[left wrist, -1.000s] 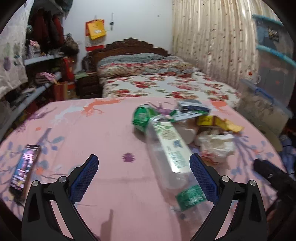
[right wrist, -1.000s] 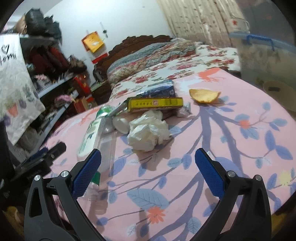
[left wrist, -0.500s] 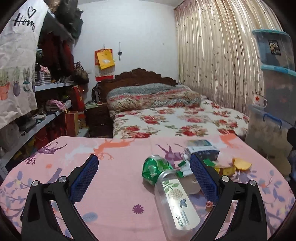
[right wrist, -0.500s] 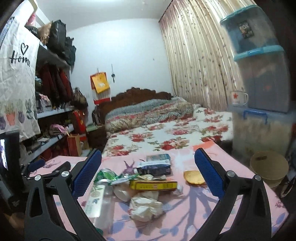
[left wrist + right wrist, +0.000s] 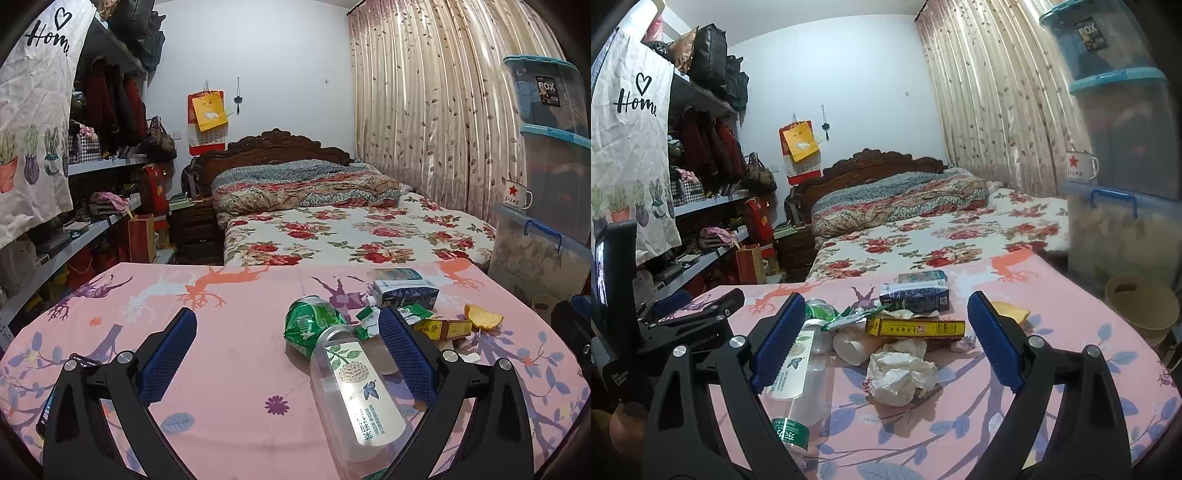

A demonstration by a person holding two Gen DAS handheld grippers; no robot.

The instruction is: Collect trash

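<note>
Both claws hovered above pink table (image 5: 229,354), tilted a bit down. L gripper (image 5: 284,350) wide open, empty; clear bottle (image 5: 351,398) lay on its side just below/near it, long axis running near-to-far, green-capped end nearest, far end touching crushed green can (image 5: 310,325). R gripper (image 5: 882,339) open, gripped nothing, jaws just narrowed slightly; crumpled tissue (image 5: 901,376) lay straight ahead, yellow box (image 5: 916,326) beyond, crosswise. L nearer bottle, R nearer tissue. Vs 1 s ago: both views swung up from table, bed + curtains now in view.
</note>
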